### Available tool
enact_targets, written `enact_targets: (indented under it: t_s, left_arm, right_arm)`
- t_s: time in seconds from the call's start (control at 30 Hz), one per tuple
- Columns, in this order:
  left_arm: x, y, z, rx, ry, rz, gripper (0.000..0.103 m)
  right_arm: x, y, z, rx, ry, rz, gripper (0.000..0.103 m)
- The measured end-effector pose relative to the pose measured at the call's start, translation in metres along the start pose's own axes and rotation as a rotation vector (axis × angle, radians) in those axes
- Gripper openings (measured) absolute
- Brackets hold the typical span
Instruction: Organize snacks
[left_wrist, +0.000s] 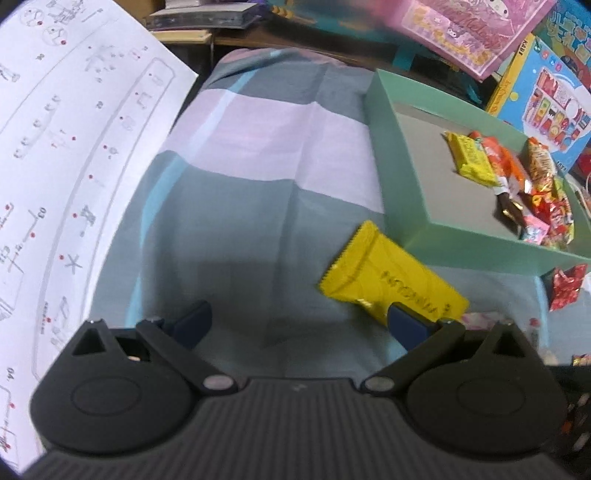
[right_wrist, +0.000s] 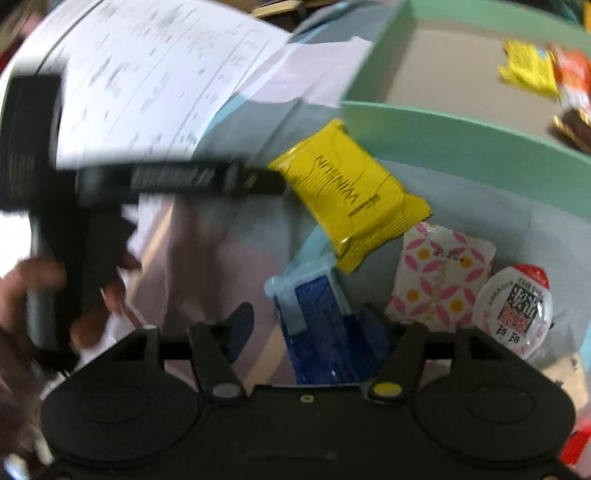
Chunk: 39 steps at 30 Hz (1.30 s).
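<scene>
The yellow snack pack (left_wrist: 391, 280) is glossy crinkly foil-type plastic with a serrated end. It lies on a soft matt cloth sheet (left_wrist: 258, 147), creased, in grey, pink and blue blocks. The green box (left_wrist: 402, 184) looks like smooth matt cardboard with a dull grey floor. The white paper sheet (left_wrist: 74, 129) is plain and matt. The left hand-held gripper (left_wrist: 299, 321) is matt black plastic, ribbed body, small shiny metal pivots, blue pads (left_wrist: 408, 325).
</scene>
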<state>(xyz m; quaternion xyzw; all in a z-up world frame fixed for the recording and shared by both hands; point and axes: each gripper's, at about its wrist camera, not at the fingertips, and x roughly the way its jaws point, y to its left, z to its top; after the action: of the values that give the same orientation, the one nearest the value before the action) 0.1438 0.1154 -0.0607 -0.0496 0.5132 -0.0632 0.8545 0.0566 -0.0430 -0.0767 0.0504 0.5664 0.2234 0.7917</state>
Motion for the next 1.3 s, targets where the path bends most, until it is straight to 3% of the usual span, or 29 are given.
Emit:
enact_targets:
  t_s: [0.13, 0.3, 0.33, 0.37, 0.57, 0.7, 0.8, 0.87, 0.93, 1.13, 1.2, 1.27, 1.3]
  left_arm:
    - [0.003, -0.011, 0.001, -0.035, 0.02, -0.029, 0.103]
    - [0.008, -0.031, 0.004, -0.047, 0.038, -0.038, 0.103]
    - [0.01, -0.035, 0.005, -0.043, 0.041, -0.037, 0.103]
    - [0.011, -0.039, 0.006, -0.041, 0.043, -0.035, 0.103]
    - [0.02, -0.059, 0.015, -0.069, 0.048, -0.016, 0.103]
    - [0.019, -0.064, 0.017, 0.002, 0.028, 0.018, 0.103]
    - [0.021, -0.064, 0.019, 0.111, 0.014, 0.059, 0.103]
    - [0.021, -0.063, 0.023, 0.189, -0.021, 0.075, 0.103]
    - [0.023, -0.059, 0.027, 0.235, -0.034, 0.054, 0.103]
    - [0.026, -0.047, 0.023, 0.197, 0.043, -0.131, 0.06]
    - [0.021, -0.045, 0.014, 0.193, 0.06, -0.158, 0.058]
    - [0.017, -0.043, 0.005, 0.205, 0.077, -0.184, 0.058]
    - [0.015, -0.043, 0.0, 0.214, 0.083, -0.191, 0.058]
  right_arm:
    - [0.001, 0.025, -0.016, -0.193, -0.008, -0.13, 0.039]
    - [-0.019, 0.001, -0.008, -0.05, -0.041, -0.068, 0.036]
    - [-0.026, -0.005, -0.006, -0.029, -0.055, -0.065, 0.03]
    - [-0.033, -0.01, -0.005, -0.007, -0.073, -0.057, 0.016]
    - [-0.065, -0.051, 0.004, 0.11, -0.134, -0.05, 0.014]
    - [-0.063, -0.06, -0.001, 0.13, -0.117, -0.014, 0.014]
    - [-0.06, -0.062, 0.001, 0.145, -0.099, 0.025, 0.021]
    - [-0.056, -0.061, -0.001, 0.148, -0.099, 0.036, 0.04]
    - [-0.046, -0.054, -0.003, 0.135, -0.087, 0.035, 0.042]
    - [-0.027, -0.031, -0.009, 0.086, -0.05, -0.016, 0.042]
    - [-0.023, -0.023, -0.01, 0.05, -0.052, -0.037, 0.041]
    - [-0.02, -0.019, -0.008, 0.029, -0.044, -0.049, 0.022]
    - [-0.021, -0.019, -0.008, 0.028, -0.037, -0.046, 0.021]
